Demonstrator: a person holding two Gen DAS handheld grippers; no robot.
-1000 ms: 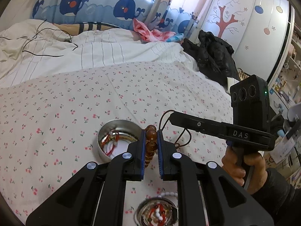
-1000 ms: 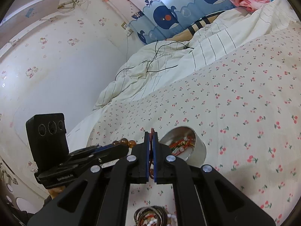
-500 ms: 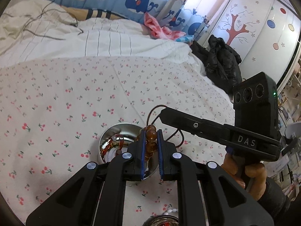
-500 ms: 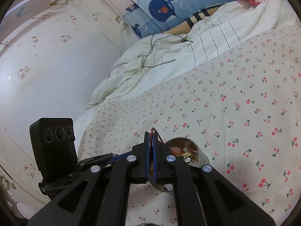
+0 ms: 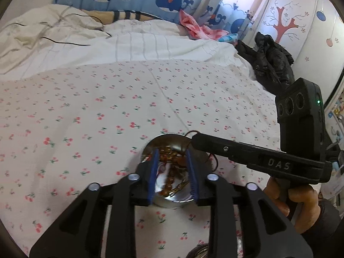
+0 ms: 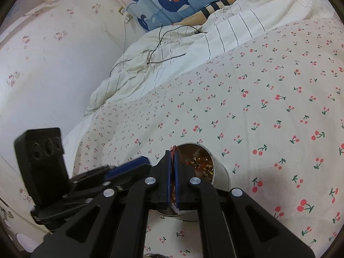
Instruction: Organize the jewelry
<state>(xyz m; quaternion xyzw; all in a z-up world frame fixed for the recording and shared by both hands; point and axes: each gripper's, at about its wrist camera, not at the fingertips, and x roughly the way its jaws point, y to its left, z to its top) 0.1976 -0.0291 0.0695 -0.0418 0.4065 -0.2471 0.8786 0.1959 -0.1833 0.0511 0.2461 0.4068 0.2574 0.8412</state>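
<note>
A round metal tin [image 5: 148,148] stands on the cherry-print bedsheet, also in the right wrist view [image 6: 221,176]. An amber bead bracelet [image 5: 169,178] hangs loose between my left gripper's [image 5: 172,157] spread fingers, over the tin's inside. My left gripper is open above the tin. My right gripper [image 6: 173,153] is shut on the bracelet's thin red cord [image 6: 174,148] at the tin's near rim; it shows from the side in the left wrist view [image 5: 193,138]. Other jewelry lies in the tin [image 6: 200,163].
A second metal container with beads [image 5: 200,250] sits at the bottom edge near me. A rumpled striped duvet [image 5: 107,43] with black cables lies at the far side. Black clothing [image 5: 271,64] is piled at the bed's right edge. A wall [image 6: 43,75] borders the left.
My left gripper has opened and let the amber beads drop toward the tin. Both grippers have moved forward over the tin. My right gripper stays shut on the cord.
</note>
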